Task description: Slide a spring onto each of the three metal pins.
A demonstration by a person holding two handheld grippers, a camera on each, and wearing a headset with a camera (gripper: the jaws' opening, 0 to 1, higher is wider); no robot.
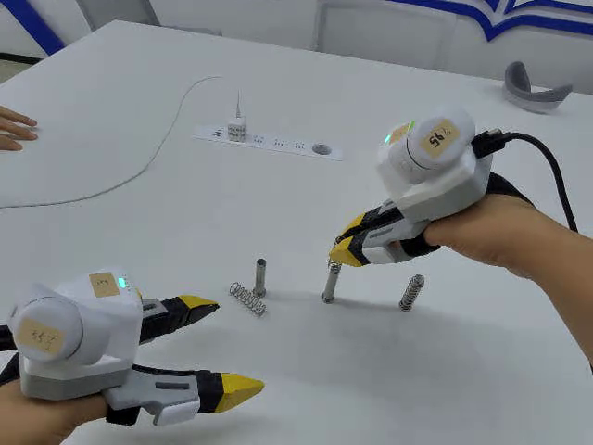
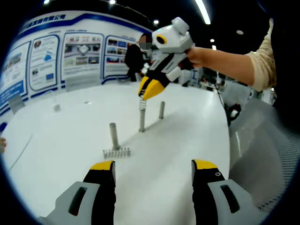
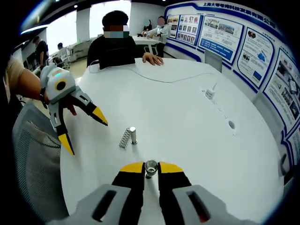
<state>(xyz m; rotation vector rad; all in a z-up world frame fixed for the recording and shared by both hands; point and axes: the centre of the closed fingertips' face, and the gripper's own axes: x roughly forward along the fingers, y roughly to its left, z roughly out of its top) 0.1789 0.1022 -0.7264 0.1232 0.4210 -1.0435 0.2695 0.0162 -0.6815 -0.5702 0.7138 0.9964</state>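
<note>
Head view: right gripper clenched spring atop middle pin (threading step, judged); left gripper sat released, near left. Next move called for straight downward slide, then release.

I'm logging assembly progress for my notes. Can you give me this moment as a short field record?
Right gripper: shut on held spring, at the top of middle pin
Left gripper: open, holding nothing, low over the table
Left pin: upright, bare; loose spring lies by its base
Right pin: seems to carry coils already
</note>
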